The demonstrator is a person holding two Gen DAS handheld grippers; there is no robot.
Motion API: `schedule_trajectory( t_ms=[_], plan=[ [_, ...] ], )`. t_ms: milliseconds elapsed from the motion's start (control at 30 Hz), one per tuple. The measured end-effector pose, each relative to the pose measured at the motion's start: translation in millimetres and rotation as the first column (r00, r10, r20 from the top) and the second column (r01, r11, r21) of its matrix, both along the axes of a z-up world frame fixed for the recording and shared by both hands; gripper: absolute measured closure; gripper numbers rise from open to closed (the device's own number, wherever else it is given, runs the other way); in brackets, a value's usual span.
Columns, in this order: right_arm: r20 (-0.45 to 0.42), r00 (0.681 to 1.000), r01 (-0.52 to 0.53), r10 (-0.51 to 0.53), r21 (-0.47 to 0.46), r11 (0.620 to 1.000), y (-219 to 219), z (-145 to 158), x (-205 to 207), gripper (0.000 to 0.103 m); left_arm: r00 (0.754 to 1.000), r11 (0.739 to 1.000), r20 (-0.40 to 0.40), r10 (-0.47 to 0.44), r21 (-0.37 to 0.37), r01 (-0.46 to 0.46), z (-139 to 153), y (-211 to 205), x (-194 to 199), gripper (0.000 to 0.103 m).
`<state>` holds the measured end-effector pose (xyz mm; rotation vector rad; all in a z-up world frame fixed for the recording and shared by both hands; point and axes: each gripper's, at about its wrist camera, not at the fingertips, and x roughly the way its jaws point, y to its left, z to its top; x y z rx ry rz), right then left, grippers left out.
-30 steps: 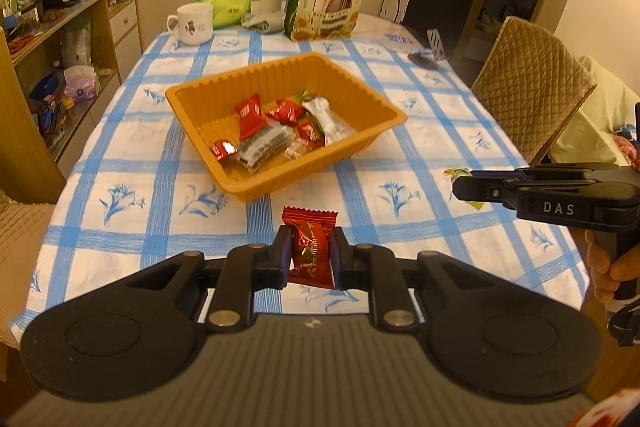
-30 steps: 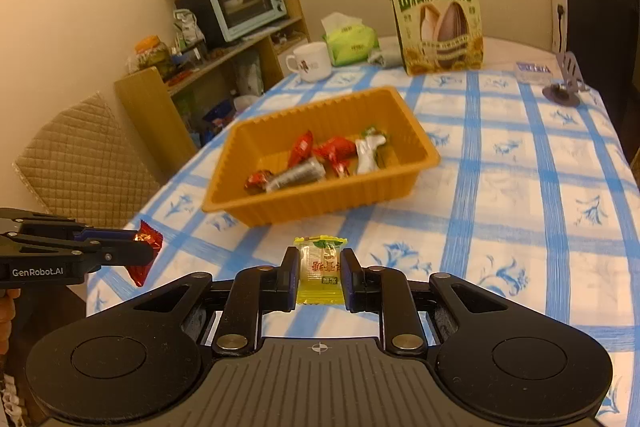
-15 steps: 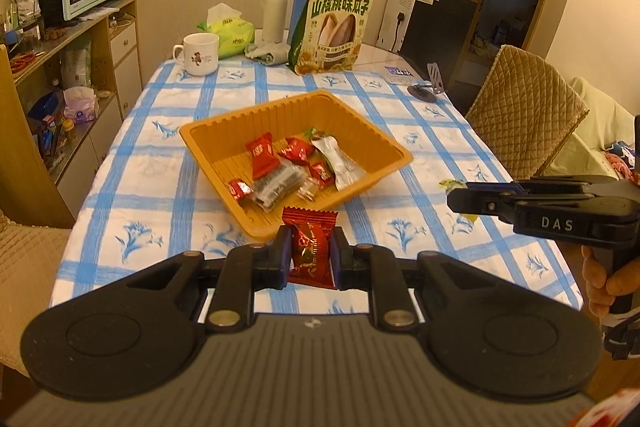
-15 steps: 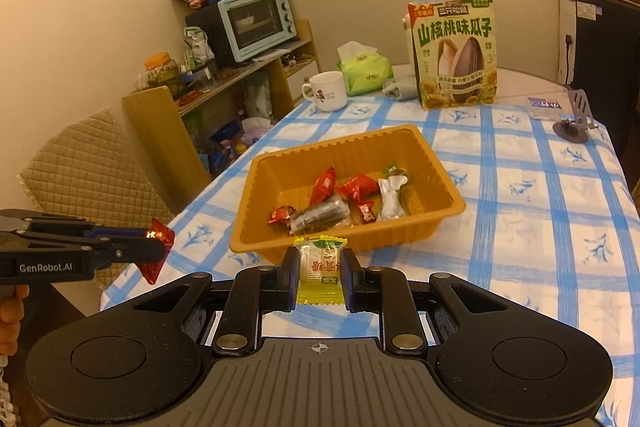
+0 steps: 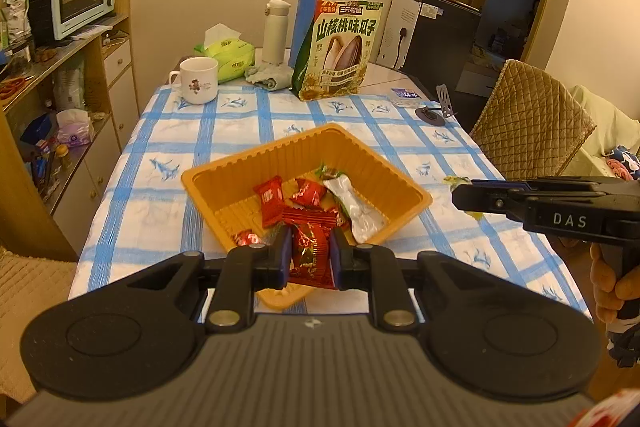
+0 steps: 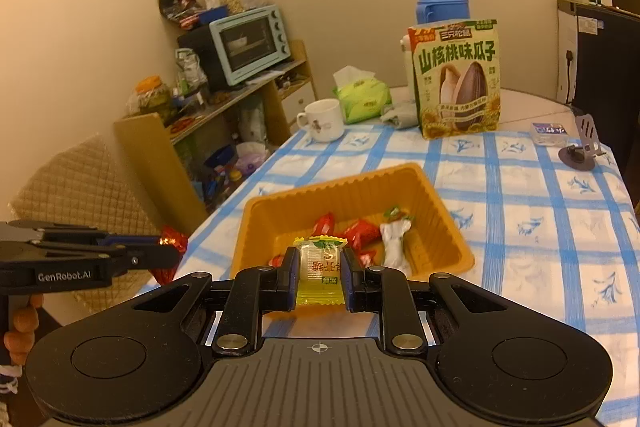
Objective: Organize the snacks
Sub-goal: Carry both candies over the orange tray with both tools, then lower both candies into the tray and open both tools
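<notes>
Left tongs [image 5: 310, 259] pinch red candy [image 5: 310, 257] over near rim of orange tray [image 5: 404, 183]; right tongs [image 6: 320, 277] pinch yellow candy [image 6: 320, 269] over same rim. Sides read "GenRobot.AI", "DAS". Seed bag [image 6: 458, 79] beyond tray: "山核桃味瓜子".

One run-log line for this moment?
left tool: shut on red candy | right tool: shut on yellow candy | orange tray: holds several snacks
</notes>
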<state>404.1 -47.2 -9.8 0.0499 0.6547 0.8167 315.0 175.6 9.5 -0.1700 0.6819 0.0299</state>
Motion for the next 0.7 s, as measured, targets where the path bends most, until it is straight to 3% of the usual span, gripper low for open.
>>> schedule_trajectory(
  t_ms=[300,700],
  plan=[
    [0.005,1.0,0.013,-0.013,-0.006,1.0,20,-1,38,0.081,1.0,0.999,-0.018,-0.026,0.029,0.026,-9,5,49,0.085],
    [-0.048,0.997,0.056,-0.058,-0.031,0.998,37,-29,95,0.081,0.996,0.999,-0.08,0.025,0.042,-0.022,-39,34,102,0.085]
  ],
)
